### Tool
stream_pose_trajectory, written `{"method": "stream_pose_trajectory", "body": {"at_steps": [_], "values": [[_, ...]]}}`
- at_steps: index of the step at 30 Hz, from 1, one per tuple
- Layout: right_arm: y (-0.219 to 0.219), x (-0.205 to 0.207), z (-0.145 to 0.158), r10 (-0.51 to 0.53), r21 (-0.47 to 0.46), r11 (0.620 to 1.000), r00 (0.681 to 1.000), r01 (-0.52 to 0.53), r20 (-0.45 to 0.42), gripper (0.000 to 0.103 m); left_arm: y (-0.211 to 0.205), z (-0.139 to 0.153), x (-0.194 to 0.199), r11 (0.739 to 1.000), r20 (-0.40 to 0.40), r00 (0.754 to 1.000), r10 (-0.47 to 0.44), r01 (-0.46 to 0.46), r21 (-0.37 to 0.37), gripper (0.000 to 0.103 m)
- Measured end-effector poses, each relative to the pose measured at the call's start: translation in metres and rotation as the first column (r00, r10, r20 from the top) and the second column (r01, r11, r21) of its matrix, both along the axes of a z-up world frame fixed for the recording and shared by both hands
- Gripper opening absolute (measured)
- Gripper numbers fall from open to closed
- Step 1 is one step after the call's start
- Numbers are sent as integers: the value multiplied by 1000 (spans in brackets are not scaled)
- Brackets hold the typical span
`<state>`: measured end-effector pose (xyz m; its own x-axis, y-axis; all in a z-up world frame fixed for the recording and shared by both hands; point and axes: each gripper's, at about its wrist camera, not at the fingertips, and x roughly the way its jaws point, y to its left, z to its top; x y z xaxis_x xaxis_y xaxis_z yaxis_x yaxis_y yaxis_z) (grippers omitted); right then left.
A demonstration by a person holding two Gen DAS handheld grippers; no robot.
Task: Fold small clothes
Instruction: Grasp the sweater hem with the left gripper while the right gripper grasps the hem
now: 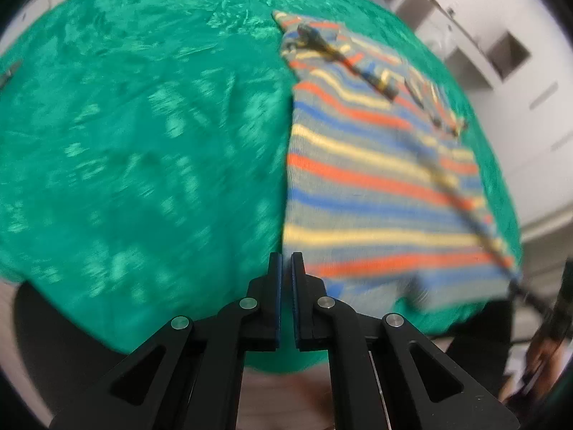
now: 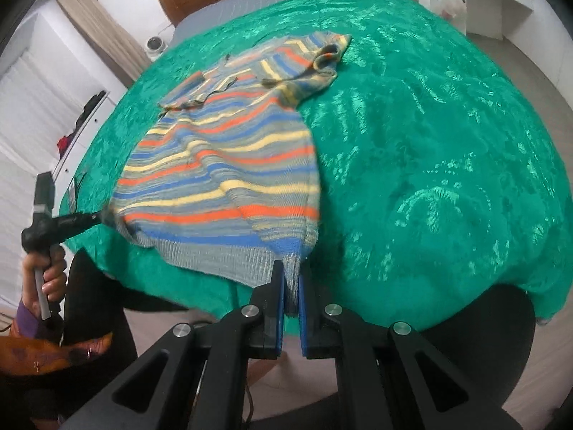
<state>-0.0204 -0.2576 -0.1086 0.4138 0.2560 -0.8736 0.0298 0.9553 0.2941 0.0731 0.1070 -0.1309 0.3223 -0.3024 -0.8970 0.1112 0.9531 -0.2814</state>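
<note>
Right wrist view: a crinkled green bedspread [image 2: 429,143] covers the bed; on it lies the striped knit sweater [image 2: 222,165], spread flat. Right tongs [image 2: 290,279] are clamped on its ribbed hem corner. Left tongs [image 2: 102,216] pinch the opposite hem corner, nearly closed in their own view [image 1: 287,261].

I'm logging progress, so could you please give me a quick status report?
Right gripper shut on the striped sweater hem corner. Left gripper at the opposite hem corner, grip unclear. Sweater spread on the green bedspread. Nothing in the way.
</note>
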Motion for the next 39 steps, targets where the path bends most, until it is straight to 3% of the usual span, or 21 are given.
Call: {"method": "stream_pose_trajectory", "body": {"at_steps": [2,3,6,7,9,10,11,12,13,15,16,17,21,24,29,32,37,39], "values": [[3,3,-12,8,-18,1000,999,-8,-32,7,8,-7,-5,1000,-13,1000,-12,12,7,7],[4,5,-22,3,-24,1000,999,-5,-54,7,12,-12,-6,1000,-23,1000,3,-4,-15,14],[3,10,-40,-5,-8,1000,997,4,-78,7,14,-17,-4,997,-35,999,36,-38,-71,65],[2,11,-43,-10,-6,1000,996,9,-84,7,11,-18,-5,997,-21,999,42,-43,-61,73],[1,11,-45,-12,18,1000,996,14,-84,9,0,-20,-5,999,-21,1000,14,-14,-29,73],[1,12,-44,-11,28,1000,997,13,-82,15,-8,-24,-6,1000,-29,1000,-10,10,-7,70],[0,13,-45,-8,37,999,997,11,-81,32,-15,-27,-8,1000,-31,999,-24,25,10,67],[1,14,-45,-6,46,999,997,9,-78,40,-21,-31,-9,999,-37,999,-40,41,25,47],[1,17,-47,-5,58,998,998,9,-70,49,-28,-36,-10,997,-52,997,-60,62,35,6],[2,23,-55,-1,71,997,997,7,-78,47,-38,-45,-8,996,-68,996,-55,60,68,4],[1,25,-58,-4,72,997,996,11,-91,23,-39,-44,-8,996,-65,997,-45,49,76,3],[0,27,-60,-17,65,998,993,25,-114,6,-36,-41,-10,996,-64,997,-42,47,79,3],[0,13,-35,-1,26,1000,993,4,-120,6,-20,-16,-25,986,-36,996,-79,83,145,2],[4,3,-27,18,14,1000,988,-16,-154,6,-8,-13,-36,977,-75,992,-98,110,185,2],[14,16,-78,-14,-68,998,962,-5,-272,5,-37,-46,-26,931,-114,987,-113,146,336,2],[15,24,-92,-41,-82,996,954,18,-296,5,-51,-59,-21,903,-109,987,-114,149,403,2],[17,30,-93,-54,-86,996,953,29,-299,5,-60,-69,-13,909,-88,994,-65,95,406,7],[16,28,-87,-47,-78,997,953,25,-301,11,-60,-67,-19,914,-77,995,-59,85,397,12]]}}
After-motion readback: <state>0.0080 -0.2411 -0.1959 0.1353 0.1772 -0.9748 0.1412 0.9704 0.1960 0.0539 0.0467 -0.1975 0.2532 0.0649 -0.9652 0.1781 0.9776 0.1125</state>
